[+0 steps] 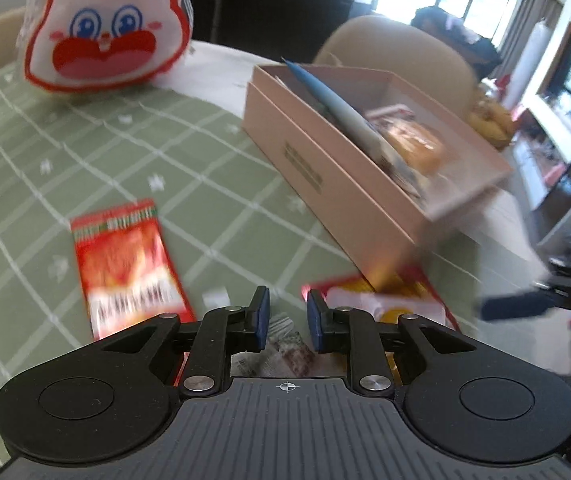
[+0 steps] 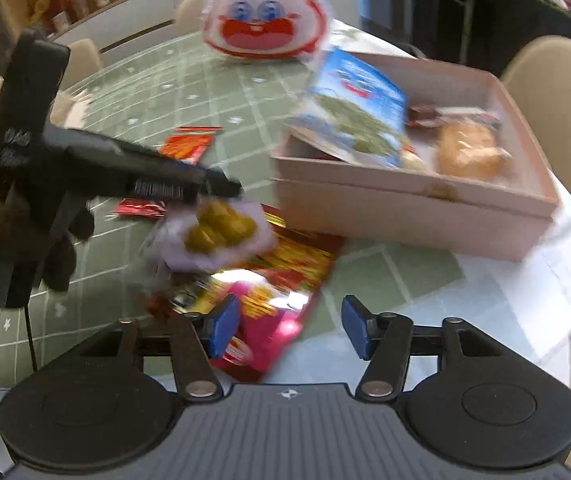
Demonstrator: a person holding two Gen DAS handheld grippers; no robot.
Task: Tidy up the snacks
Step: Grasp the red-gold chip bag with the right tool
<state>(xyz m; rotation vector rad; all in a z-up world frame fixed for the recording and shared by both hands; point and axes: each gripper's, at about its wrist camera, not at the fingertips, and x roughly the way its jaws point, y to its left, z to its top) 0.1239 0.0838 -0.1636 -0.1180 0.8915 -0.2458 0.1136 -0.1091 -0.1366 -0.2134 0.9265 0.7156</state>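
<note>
A: On the green checked surface (image 1: 133,148), what's lying around?
B: Red snack packet (image 1: 125,268) flat, left of the pink box (image 1: 349,184); the box holds a blue bag (image 2: 357,108) and a wrapped bun (image 2: 469,150).
A: Left gripper (image 1: 287,320)?
B: Fingers slightly apart; the right view shows a clear pack of yellow snacks (image 2: 221,228) at its tips, blurred, grip unclear.
A: Right gripper (image 2: 291,328)?
B: Fingers wide apart, empty, over a pink-red bag (image 2: 269,316).

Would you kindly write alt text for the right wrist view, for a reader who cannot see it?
The open right gripper hovers over a pink snack packet on a green checked tablecloth. The left gripper reaches in above a clear bag of yellow snacks. Behind them, a pink box holds a blue packet and bread.
</note>
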